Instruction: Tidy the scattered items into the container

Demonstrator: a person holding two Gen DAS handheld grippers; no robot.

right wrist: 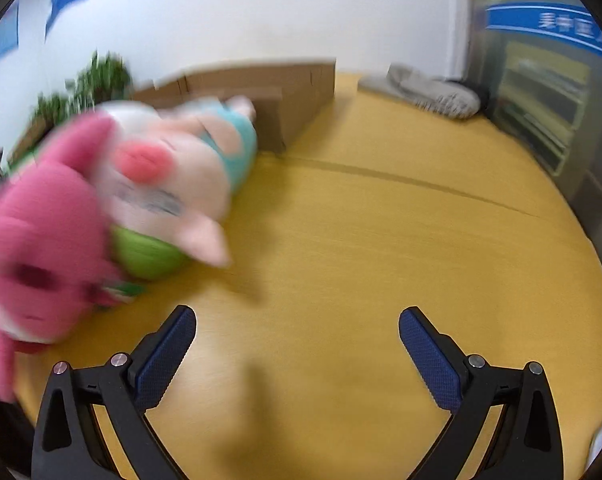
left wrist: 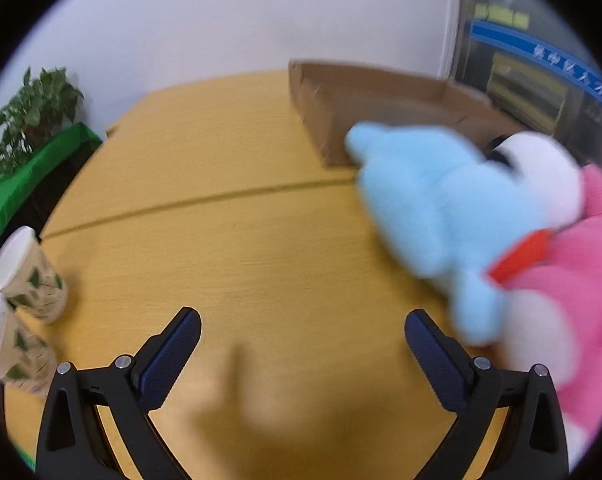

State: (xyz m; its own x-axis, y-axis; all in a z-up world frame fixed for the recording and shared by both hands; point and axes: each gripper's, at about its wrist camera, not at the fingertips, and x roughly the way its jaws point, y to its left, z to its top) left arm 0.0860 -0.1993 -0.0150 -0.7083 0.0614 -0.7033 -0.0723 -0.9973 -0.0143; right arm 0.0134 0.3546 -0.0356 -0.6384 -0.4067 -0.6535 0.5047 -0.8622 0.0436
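Both tools released and empty: left tool (left wrist: 303,330) with jaws spread wide over bare yellow tabletop (left wrist: 221,240), right tool (right wrist: 297,328) likewise. Heap of plush toys between the two views, all blurred: blue plush (left wrist: 433,216) lying just in front of the cardboard box (left wrist: 381,92), touching the pink plush (left wrist: 573,276); from the right side, pale pig plush (right wrist: 173,176) resting on a green one (right wrist: 149,256). Box open-topped, right behind the heap.

Probably best to take one toy at a time, starting with the blue plush nearest the box. Approach low, close on a thick part of the body rather than a limb, lift clear of the box wall before letting go inside. Paper cups (left wrist: 29,276) at the far left, well apart; easily tipped, so for later.
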